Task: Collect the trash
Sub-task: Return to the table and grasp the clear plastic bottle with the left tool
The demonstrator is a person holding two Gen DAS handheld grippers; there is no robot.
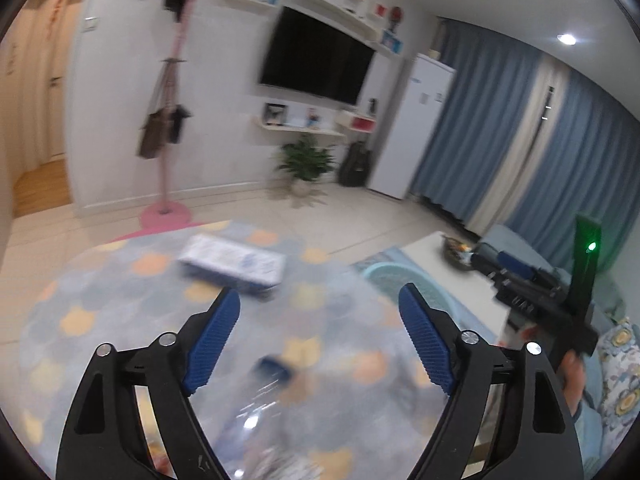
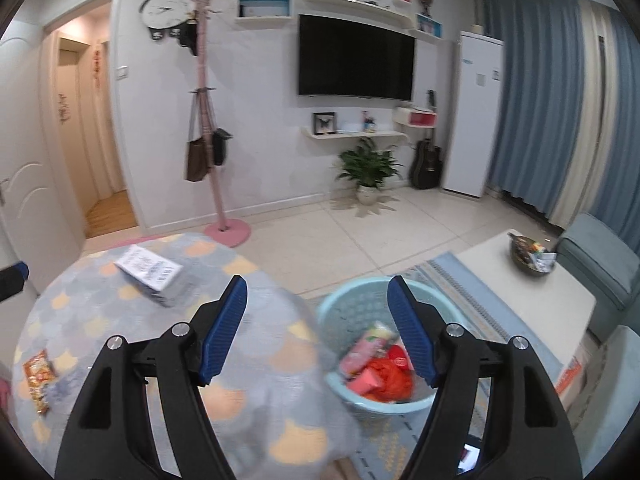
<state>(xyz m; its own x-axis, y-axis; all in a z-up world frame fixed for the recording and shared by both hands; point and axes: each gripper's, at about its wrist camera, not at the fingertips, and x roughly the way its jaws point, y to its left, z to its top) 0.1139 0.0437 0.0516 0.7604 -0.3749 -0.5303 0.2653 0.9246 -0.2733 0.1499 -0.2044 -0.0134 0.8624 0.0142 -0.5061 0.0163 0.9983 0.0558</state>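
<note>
The trash basket (image 2: 352, 312), pale blue and perforated, stands on the floor just beside the round desk (image 2: 260, 360); pink and red wrappers (image 2: 376, 372) lie inside it. Only the right wrist view shows this content — the left wrist view shows just a strip of the basket's rim (image 1: 384, 276) past the desk edge. On the desk, a white printed box (image 2: 150, 272) lies toward the far side, and a small orange snack packet (image 2: 38, 378) sits near the left edge, visible in the right view only. The left view alone shows a clear plastic bottle with a dark blue cap (image 1: 276, 370), blurred, lying low between the left tongs (image 1: 320, 344), whose blue pads stand wide apart and grip nothing. The right tongs (image 2: 318, 330) are likewise spread wide and empty, over the gap between desk and basket. A low white table (image 2: 520, 300) carrying a dark bowl (image 2: 530, 258) stands to the right.
</note>
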